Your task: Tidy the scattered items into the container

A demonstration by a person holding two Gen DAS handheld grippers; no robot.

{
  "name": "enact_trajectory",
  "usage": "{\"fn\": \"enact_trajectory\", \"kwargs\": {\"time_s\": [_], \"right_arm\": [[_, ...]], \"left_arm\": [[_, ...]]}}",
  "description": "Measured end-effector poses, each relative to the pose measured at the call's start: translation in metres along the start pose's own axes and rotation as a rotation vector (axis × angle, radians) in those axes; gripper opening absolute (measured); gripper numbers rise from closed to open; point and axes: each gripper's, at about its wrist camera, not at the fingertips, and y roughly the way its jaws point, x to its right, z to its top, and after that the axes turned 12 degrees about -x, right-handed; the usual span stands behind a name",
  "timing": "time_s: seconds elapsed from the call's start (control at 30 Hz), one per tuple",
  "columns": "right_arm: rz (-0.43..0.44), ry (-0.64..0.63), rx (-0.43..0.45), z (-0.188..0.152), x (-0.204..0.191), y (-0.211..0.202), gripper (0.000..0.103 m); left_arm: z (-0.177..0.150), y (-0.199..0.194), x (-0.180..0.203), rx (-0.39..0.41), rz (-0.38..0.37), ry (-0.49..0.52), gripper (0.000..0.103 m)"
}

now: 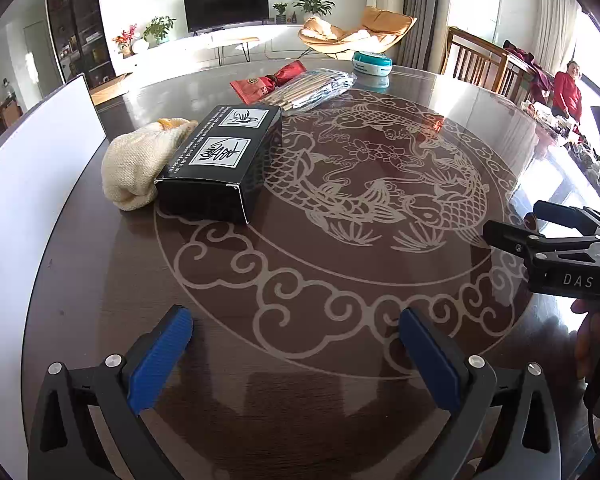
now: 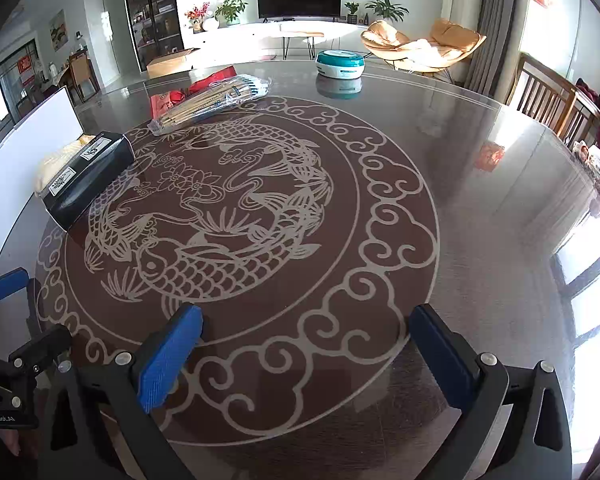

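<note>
A black box (image 1: 220, 164) with white labels lies on the round dark table (image 1: 340, 380), left of centre; it also shows in the right wrist view (image 2: 88, 176). A cream cloth bundle (image 1: 136, 164) touches its left side. A clear bag of chopsticks (image 1: 312, 88) and a red pouch (image 1: 268, 80) lie farther back. A white and teal round case (image 1: 372, 66) stands at the far edge, also in the right wrist view (image 2: 340, 65). A white container wall (image 1: 32, 208) stands at the table's left. My left gripper (image 1: 296, 344) is open and empty. My right gripper (image 2: 304, 344) is open and empty.
The right gripper's black body (image 1: 560, 256) shows at the right edge of the left wrist view. Wooden chairs (image 2: 548, 96) stand at the table's far right. A person in red (image 1: 568, 92) stands beyond the table.
</note>
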Motion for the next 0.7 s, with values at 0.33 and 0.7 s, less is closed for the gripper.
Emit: {"fn": "enact_trajectory", "kwargs": {"time_s": [0.33,0.7], "right_arm": [[0.001,0.000,0.000,0.0001,-0.0002,0.0002,0.103],[0.001,0.000,0.000,0.0000,0.0001,0.0001,0.103]], "left_arm": [[0.0002,-0.0002,0.0000,0.000,0.000,0.000,0.103],[0.0006,0.0008,0.0007,0.000,0.000,0.000,0.103]]}}
